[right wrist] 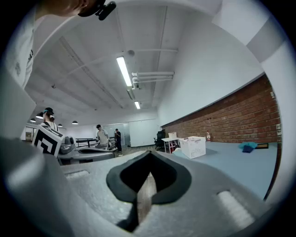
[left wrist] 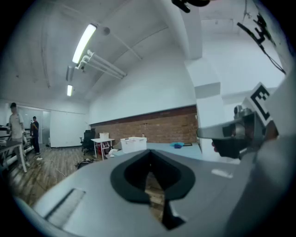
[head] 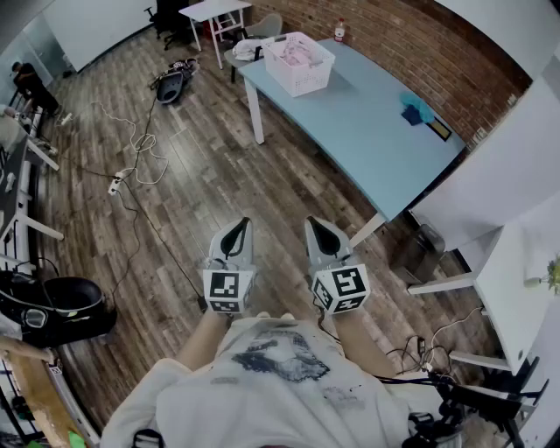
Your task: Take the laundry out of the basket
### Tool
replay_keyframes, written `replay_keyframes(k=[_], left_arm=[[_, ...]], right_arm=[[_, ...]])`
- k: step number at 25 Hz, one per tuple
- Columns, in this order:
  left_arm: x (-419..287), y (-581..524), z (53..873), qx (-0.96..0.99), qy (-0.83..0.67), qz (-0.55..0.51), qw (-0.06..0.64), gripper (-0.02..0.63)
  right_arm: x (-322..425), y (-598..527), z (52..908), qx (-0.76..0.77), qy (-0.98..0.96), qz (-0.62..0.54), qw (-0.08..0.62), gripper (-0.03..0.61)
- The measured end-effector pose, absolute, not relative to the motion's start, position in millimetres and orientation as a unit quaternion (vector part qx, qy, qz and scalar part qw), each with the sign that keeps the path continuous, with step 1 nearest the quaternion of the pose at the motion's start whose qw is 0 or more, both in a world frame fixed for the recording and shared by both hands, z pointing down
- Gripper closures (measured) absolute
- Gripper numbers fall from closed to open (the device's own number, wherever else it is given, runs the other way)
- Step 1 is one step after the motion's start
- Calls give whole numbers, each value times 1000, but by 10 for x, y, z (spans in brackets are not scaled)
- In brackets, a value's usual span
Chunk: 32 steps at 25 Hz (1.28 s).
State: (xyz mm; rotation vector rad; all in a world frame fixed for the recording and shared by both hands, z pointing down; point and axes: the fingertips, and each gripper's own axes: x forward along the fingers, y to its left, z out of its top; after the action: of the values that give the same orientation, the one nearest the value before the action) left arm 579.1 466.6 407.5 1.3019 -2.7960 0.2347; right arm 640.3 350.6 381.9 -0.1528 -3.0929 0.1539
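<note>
Holding the left gripper (head: 236,234) and the right gripper (head: 320,234) side by side over the wood floor (head: 201,188), close in front of the chest, both clamped fully together on nothing. Confirmed in each gripper view: dark pads meeting along one seam, with only a sliver of floor showing through the slit below. Laid out whole from the head view alone: the pale blue desk (head: 367,140), far and to the right along the brick wall (head: 394,35), well apart from both grippers. Standing upright at the far left end of that desk: the white slatted basket (head: 308,80), with pale pink and white laundry (head: 296,54) lying inside. Seen from the gripper views only as a small, distant white box, side wall on, contents too small to make out. Also on the desk: a blue cloth (head: 416,108) toward the right, well apart from the basket, and a small bottle (head: 339,31) at the far edge by the wall. Picked up by the gripper views alone: ceiling strip lights (right wrist: 124,70) and people (right wrist: 101,135) standing far off to the left. Picked up from above alone: a cable (head: 140,144) looping across the floor on the left, and a small white table (head: 214,9) beyond the desk's far end.
</note>
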Motion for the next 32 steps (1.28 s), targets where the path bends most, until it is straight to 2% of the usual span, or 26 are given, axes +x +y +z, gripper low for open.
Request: replay_keyframes(k=[9, 17, 23, 32], left_arm=[[5790, 4503, 4058, 425, -902, 72, 24, 624], [5420, 4369, 4102, 431, -899, 70, 23, 624], [4694, 4310, 4226, 438, -896, 66, 28, 624], [2913, 4198, 4253, 476, -876, 75, 39, 624]], right_arm=[[6415, 3363, 3796, -49, -997, 64, 9, 581], [6041, 3233, 3900, -41, -997, 70, 16, 580], [5331, 3160, 4027, -28, -997, 72, 22, 580], [3595, 3105, 4082, 10, -996, 85, 36, 581]])
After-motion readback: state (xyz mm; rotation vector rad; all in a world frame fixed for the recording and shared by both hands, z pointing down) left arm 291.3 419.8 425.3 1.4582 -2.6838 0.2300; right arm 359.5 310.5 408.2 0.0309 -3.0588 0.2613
